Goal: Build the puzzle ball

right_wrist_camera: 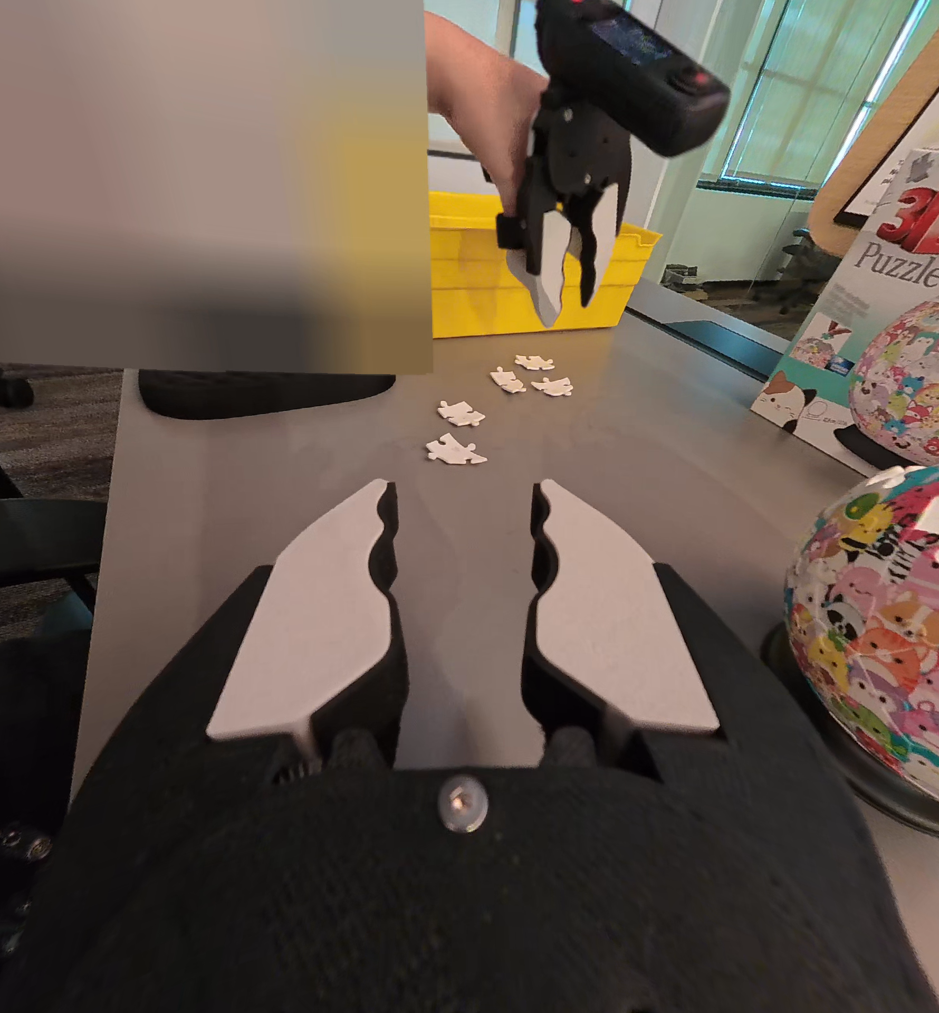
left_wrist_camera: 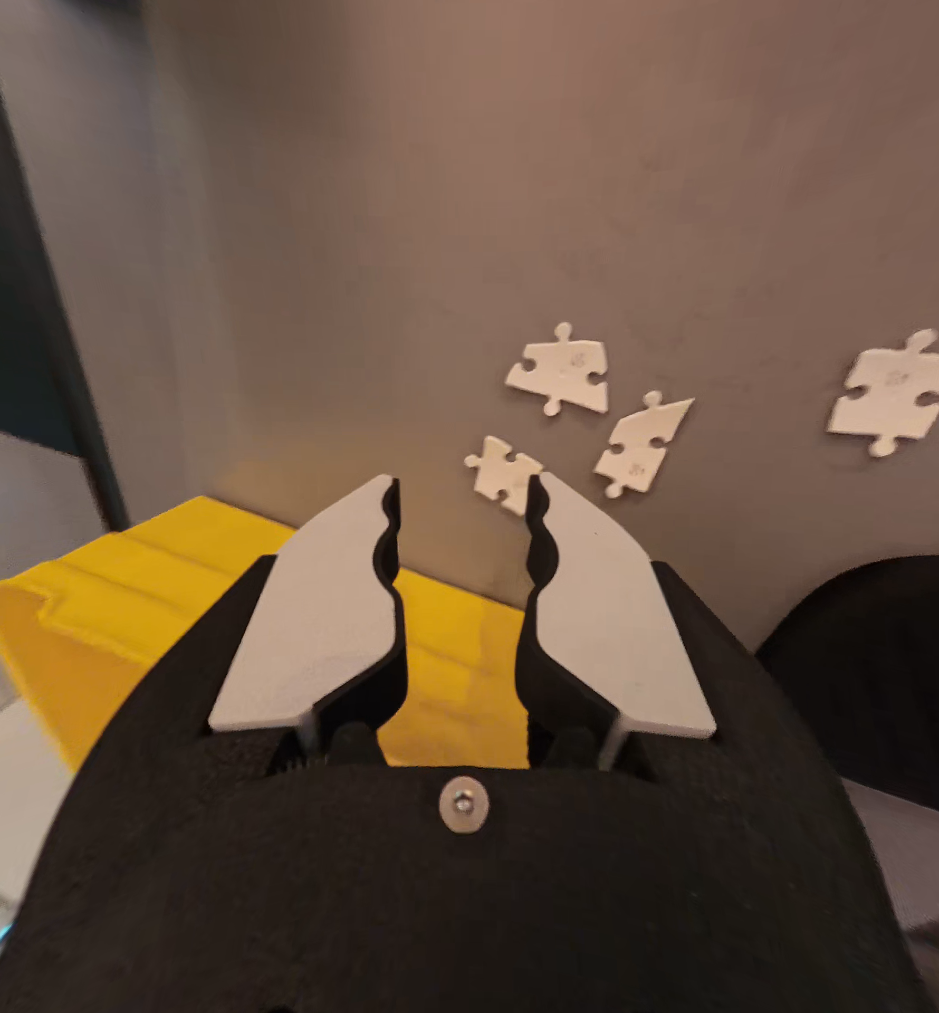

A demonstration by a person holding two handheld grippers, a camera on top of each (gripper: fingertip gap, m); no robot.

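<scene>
The right gripper (right_wrist_camera: 463,485) sits low over the grey table (right_wrist_camera: 648,438), its two fingers spread apart with nothing between them. Just to its right, on a dark round stand (right_wrist_camera: 818,767), rests the puzzle ball (right_wrist_camera: 889,647), a sphere of bright cartoon animals whose top looks unfinished, with a white gap near the crown.

Further along the table lie five loose puzzle pieces (right_wrist_camera: 461,412), blank side up, scattered in a loose line: two nearer, three clustered beyond. Above that far cluster hangs the left gripper (right_wrist_camera: 568,307), held by a person's hand (right_wrist_camera: 511,137) and pointing downward, fingers parted and empty. In its own view the left gripper (left_wrist_camera: 463,482) is poised right above the closest piece (left_wrist_camera: 497,472), with three others just past it.

The step in hand appears to be picking up a loose piece for the ball. The next move probably calls for lowering the left gripper and pinching one thin, flat piece by its edge, which may be awkward because the pieces lie flush on the table and close together.

Behind the pieces stands a yellow bin (right_wrist_camera: 511,307), and to the far right an upright puzzle box (right_wrist_camera: 867,329). A black chair back (right_wrist_camera: 264,392) edges the table's left side. Nothing blocks the path between pieces and ball.
</scene>
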